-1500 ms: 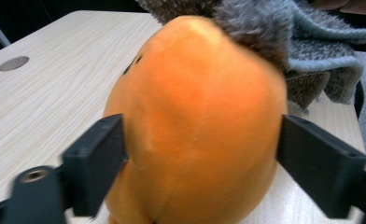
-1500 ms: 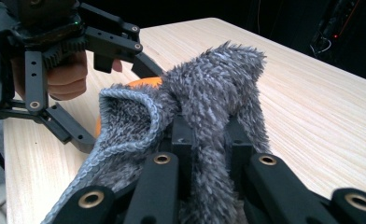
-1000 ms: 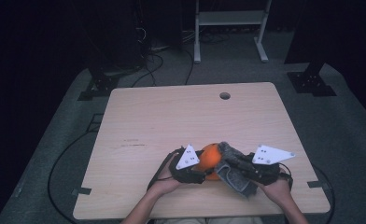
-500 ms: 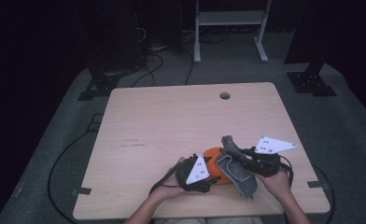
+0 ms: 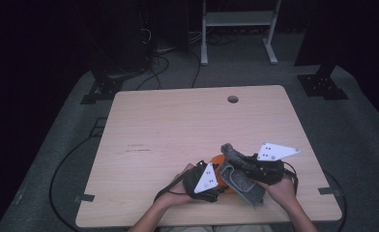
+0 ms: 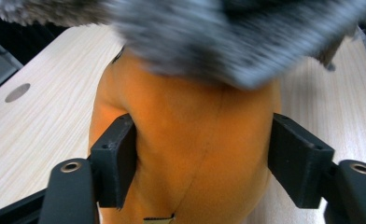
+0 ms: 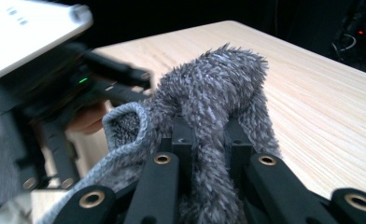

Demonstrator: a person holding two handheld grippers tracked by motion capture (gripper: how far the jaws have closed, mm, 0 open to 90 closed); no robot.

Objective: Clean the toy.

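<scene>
An orange plush thing sits between the jaws of my left gripper, and both pads touch its sides. These jaws have just been opening a little with the plush still between them. A grey fuzzy cloth is pinched in my right gripper, whose jaws are shut on it. In the high view both grippers meet near the table's front edge. There the left gripper is left of the grey cloth, the right gripper comes from the right, and a bit of orange plush peeks out.
The light wooden table has a round cable hole near its far edge. Cables trail over the grey floor at the left. A white stand and dark equipment stand behind the table.
The left gripper has shifted nearer the table's front edge and slightly right. The grey cloth now covers more of the orange plush. The right gripper has barely moved.
</scene>
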